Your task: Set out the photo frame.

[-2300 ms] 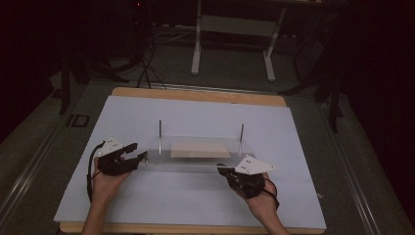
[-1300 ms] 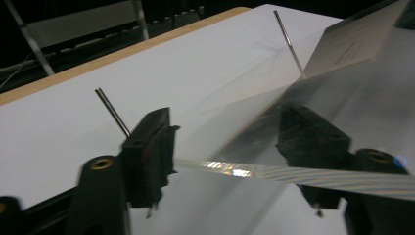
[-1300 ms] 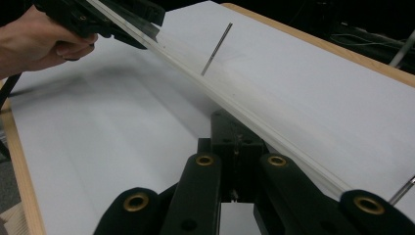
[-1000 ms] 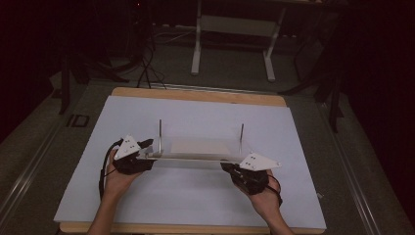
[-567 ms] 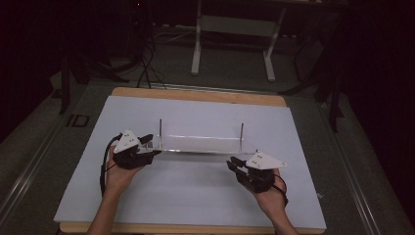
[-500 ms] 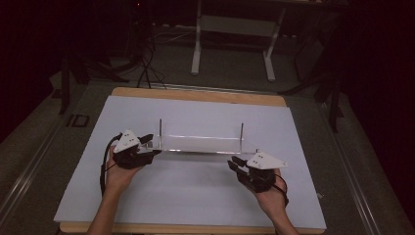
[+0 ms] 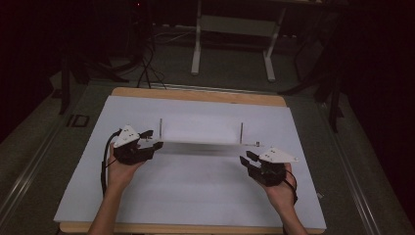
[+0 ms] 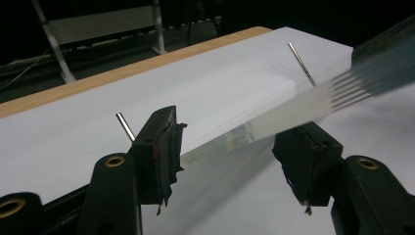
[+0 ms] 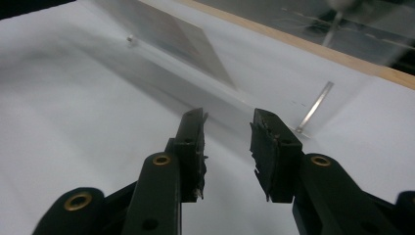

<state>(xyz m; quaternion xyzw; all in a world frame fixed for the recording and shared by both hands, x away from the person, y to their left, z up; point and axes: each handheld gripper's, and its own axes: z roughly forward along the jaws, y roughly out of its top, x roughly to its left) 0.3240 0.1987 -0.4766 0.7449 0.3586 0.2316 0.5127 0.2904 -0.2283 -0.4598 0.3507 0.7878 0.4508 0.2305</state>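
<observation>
A clear plate (image 7: 200, 147) stands on its long edge on the white sheet (image 7: 195, 191), and all places here are given from this plate. In the high view it looks like a thin blurred strip, close in front of two thin metal pins (image 7: 160, 128) that stand upright on the sheet, one near each end of the plate.

The left gripper (image 7: 147, 143) is at the left end of the plate. In the left gripper view the plate edge (image 8: 254, 129) runs between the jaws of the left gripper (image 8: 235, 152). It touches the pad (image 8: 166, 147) on one side, and the other pad stands a little apart from it. So the jaws are rather wide, and I cannot tell if they press the plate.

The right gripper (image 7: 250, 162) is near the right end, a little in front of the plate and apart from it. Its jaws have just been opening and now stand about half open with nothing between them. In the right gripper view the right gripper (image 9: 227, 142) points toward the plate (image 9: 186, 36) and one pin (image 9: 315, 105).
</observation>
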